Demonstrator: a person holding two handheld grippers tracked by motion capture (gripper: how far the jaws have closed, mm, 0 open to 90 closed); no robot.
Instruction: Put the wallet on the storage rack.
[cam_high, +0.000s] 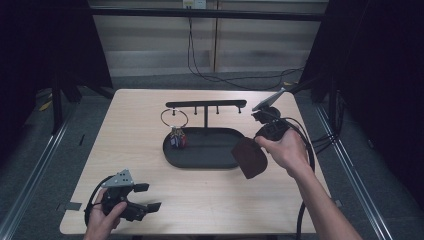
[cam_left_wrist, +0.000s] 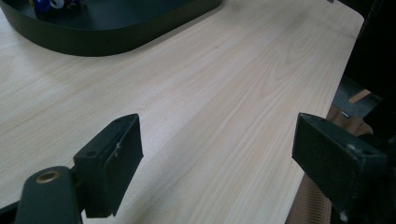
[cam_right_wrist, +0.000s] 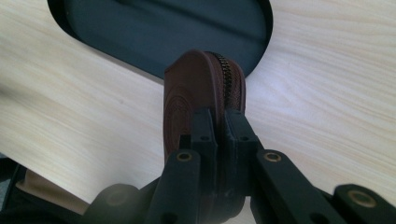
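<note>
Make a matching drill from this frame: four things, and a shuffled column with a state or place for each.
Things:
1. left gripper
2. right gripper
3. key ring
4. black tray

States or places:
A. hangs from the rack's peg
B. open, near the table's front edge
C. lies flat under the rack
D. shut on the brown zip pouch

Pairs: 1-B, 2-D, 3-A, 4-C

Probably lab, black curtains (cam_high: 45, 45), trailing cable (cam_high: 200, 65)
</note>
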